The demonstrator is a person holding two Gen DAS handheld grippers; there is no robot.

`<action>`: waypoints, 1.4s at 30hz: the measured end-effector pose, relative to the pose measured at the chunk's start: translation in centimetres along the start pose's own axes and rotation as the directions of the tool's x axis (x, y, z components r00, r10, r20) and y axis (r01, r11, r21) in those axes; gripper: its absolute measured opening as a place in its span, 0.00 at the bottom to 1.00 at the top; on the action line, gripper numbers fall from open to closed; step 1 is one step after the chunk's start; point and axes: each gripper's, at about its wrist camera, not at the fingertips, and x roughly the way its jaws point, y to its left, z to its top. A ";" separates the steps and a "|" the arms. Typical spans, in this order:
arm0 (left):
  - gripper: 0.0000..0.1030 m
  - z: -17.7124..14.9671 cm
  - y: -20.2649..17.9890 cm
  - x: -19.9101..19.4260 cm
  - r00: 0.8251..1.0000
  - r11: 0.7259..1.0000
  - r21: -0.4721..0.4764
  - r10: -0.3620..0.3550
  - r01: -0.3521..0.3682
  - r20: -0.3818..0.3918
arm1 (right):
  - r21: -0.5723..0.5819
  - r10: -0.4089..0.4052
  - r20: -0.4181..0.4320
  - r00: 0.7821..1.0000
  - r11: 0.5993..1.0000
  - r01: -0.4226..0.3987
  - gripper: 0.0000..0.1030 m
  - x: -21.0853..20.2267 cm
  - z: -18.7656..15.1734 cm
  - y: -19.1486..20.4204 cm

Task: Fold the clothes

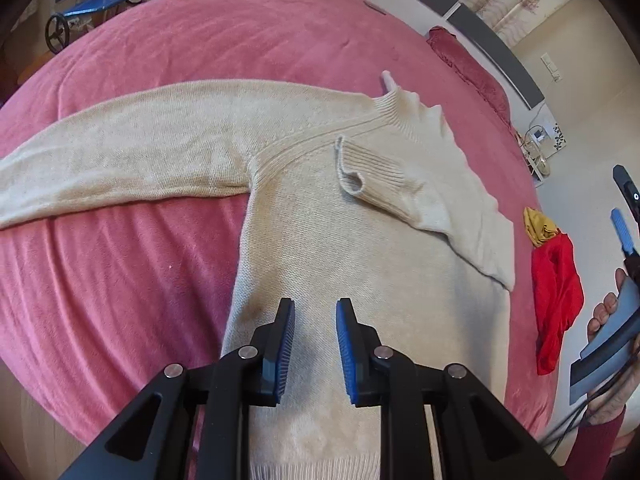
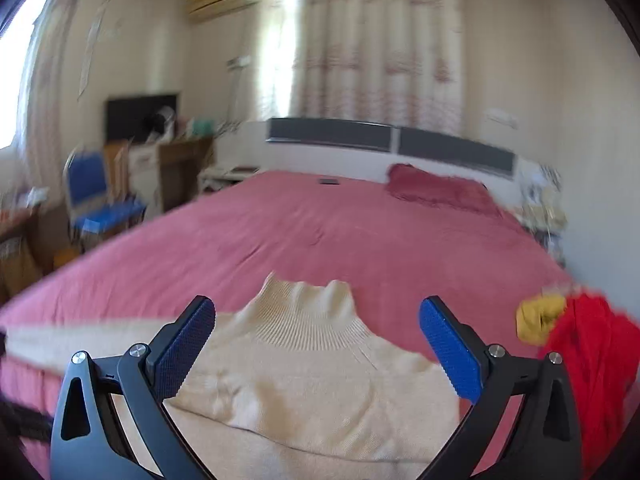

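Fingers (image 1: 287, 344) of both grippers spread over the sweater (image 1: 320, 240); only left view shows folded sleeve (image 1: 400, 184).

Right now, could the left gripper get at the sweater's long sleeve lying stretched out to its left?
Probably yes. The left gripper hovers open over the cream sweater, and the outstretched sleeve lies flat on the pink bedspread with nothing on or across it.

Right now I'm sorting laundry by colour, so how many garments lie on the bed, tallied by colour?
Cream: 1, the sweater
Red: 1, the red garment
Yellow: 1, the yellow garment
Total: 3
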 end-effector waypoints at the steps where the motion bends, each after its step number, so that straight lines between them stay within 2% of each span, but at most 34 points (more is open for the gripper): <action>1: 0.20 -0.2 -0.2 -0.5 1.000 1.000 0.007 -0.002 0.002 0.007 | 0.062 0.009 -0.020 1.000 0.998 -0.007 1.00 -0.3 0.1 -1.1; 4: 0.20 -0.7 -0.6 -2.0 1.000 1.000 0.028 -0.005 0.005 0.027 | 0.190 0.148 -0.099 0.984 0.973 -0.128 1.00 -0.1 0.3 -3.4; 7: 0.20 -1.2 -0.5 -2.9 0.999 0.999 0.037 -0.006 0.004 0.039 | 0.182 0.216 -0.215 0.952 0.967 -0.178 1.00 1.2 -0.5 -3.9; 10: 0.20 -0.9 -0.3 -2.8 0.999 1.000 0.023 -0.012 0.011 0.037 | 0.039 0.109 -0.286 0.952 0.994 -0.102 1.00 2.4 -0.8 -2.7; 12: 0.20 0.0 -0.5 -2.3 0.999 0.999 0.025 -0.029 0.028 0.044 | -0.048 0.019 -0.298 0.954 0.998 -0.035 1.00 3.5 -1.6 -1.9; 13: 0.20 0.4 -0.7 -2.1 0.998 0.999 0.025 -0.038 0.037 0.048 | -0.099 -0.025 -0.316 0.948 0.995 -0.007 1.00 4.3 -2.2 -1.3; 14: 0.20 1.2 -0.9 -1.7 0.998 0.999 0.031 -0.033 0.032 0.050 | -0.134 -0.049 -0.356 0.933 0.991 0.001 1.00 5.4 -2.9 -0.9; 17: 0.20 4.4 -1.4 0.3 0.999 0.999 0.028 -0.036 0.035 0.032 | -0.127 -0.022 -0.471 0.882 0.991 -0.043 1.00 8.7 -4.2 -0.7; 20: 0.21 8.4 -1.4 3.4 0.998 0.998 -0.033 -0.063 0.062 -0.024 | -0.101 -0.010 -0.537 0.844 0.994 -0.052 1.00 11.6 -5.4 -0.9; 21: 0.21 9.5 -1.4 4.3 0.998 0.997 -0.055 -0.052 0.051 -0.030 | -0.099 -0.014 -0.555 0.832 0.994 -0.050 1.00 12.4 -5.8 -1.1; 24: 0.21 12.6 -1.9 8.0 0.995 0.998 -0.051 -0.044 0.040 -0.086 | -0.113 -0.043 -0.590 0.806 0.993 -0.030 1.00 14.4 -7.2 -2.1; 28: 0.21 15.1 -1.7 11.9 0.989 0.993 -0.110 -0.055 0.040 -0.134 | -0.083 -0.064 -0.605 0.794 0.996 0.017 1.00 16.3 -7.9 -5.1; 31: 0.21 16.0 -2.3 13.6 0.986 0.997 -0.074 -0.036 0.024 -0.163 | -0.018 -0.043 -0.599 0.800 0.999 0.040 1.00 16.4 -8.1 -8.1; 34: 0.21 15.9 -2.8 14.0 0.985 0.999 -0.045 -0.026 0.019 -0.168 | 0.026 -0.036 -0.595 0.803 0.998 0.064 1.00 16.2 -8.2 -10.7; 36: 0.20 15.6 -3.1 14.0 0.986 0.999 -0.042 -0.041 0.035 -0.162 | 0.050 -0.023 -0.610 0.792 0.996 0.067 1.00 16.3 -8.9 -12.2; 39: 0.18 15.0 -4.3 13.5 0.989 0.997 -0.018 -0.081 0.079 -0.125 | 0.057 -0.053 -0.620 0.783 0.992 0.112 1.00 16.3 -9.0 -14.6; 40: 0.14 14.9 -4.8 13.3 0.991 0.997 -0.001 -0.080 0.081 -0.107 | 0.054 -0.070 -0.620 0.781 0.990 0.132 1.00 16.2 -8.8 -15.4; 41: 0.04 14.9 -5.0 13.1 0.994 0.998 0.002 -0.060 0.061 -0.093 | 0.050 -0.087 -0.619 0.780 0.987 0.151 1.00 16.1 -8.5 -16.3; 42: 0.04 15.0 -4.8 12.8 0.995 0.998 -0.002 -0.061 0.061 -0.081 | 0.047 -0.105 -0.619 0.779 0.984 0.169 1.00 16.1 -8.3 -17.2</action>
